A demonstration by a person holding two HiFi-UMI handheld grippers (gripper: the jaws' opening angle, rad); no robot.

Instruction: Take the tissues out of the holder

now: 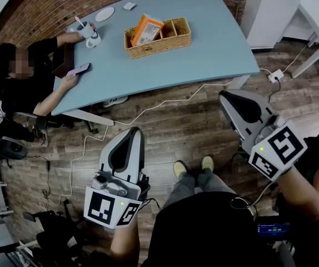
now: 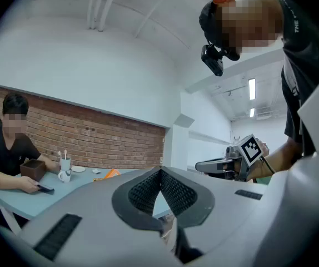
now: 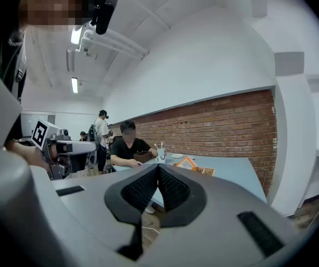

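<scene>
The left gripper point(image 2: 160, 174) had its jaws pressed together with nothing between them, and the right gripper point(image 3: 158, 168) was likewise closed and empty. Both hung over the wooden floor point(image 1: 165, 124), well apart from the blue table point(image 1: 215, 49). On the table stood the wicker holder point(image 1: 184, 38), with the orange tissue pack point(image 1: 146, 30) in its left-hand compartment in the head view. A seated person point(image 1: 20, 85) held a phone point(image 1: 78, 69) at the table's left side.
</scene>
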